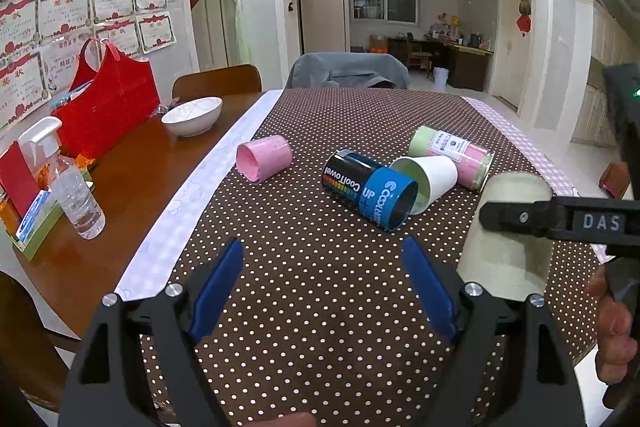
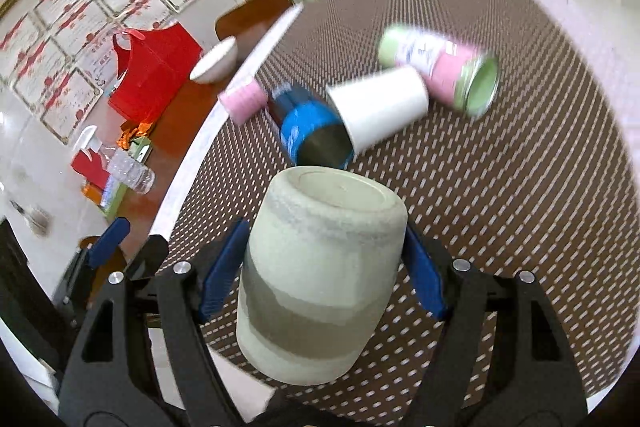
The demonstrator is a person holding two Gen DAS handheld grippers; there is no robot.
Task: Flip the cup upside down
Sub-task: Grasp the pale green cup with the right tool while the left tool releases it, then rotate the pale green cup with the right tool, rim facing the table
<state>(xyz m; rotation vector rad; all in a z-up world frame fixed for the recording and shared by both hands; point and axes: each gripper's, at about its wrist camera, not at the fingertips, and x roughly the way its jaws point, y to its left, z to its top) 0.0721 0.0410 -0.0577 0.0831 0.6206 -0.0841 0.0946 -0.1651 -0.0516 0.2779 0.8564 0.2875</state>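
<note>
A pale green-and-grey ceramic cup [image 2: 316, 275] sits between the blue pads of my right gripper [image 2: 320, 267], which is shut on its sides. Its flat base faces up and away, its mouth toward the camera. In the left wrist view the same cup [image 1: 508, 239] stands at the right on the dotted cloth, with the right gripper's black finger [image 1: 520, 217] across it. My left gripper [image 1: 322, 279] is open and empty above the cloth, left of the cup.
On the brown dotted tablecloth [image 1: 320, 247] lie a pink cup [image 1: 264, 157], a black-and-blue can [image 1: 368, 187], a white paper cup [image 1: 430, 181] and a green-and-pink can [image 1: 452, 155]. A white bowl [image 1: 192, 115], red bag [image 1: 108, 99] and spray bottle [image 1: 68, 183] stand at left.
</note>
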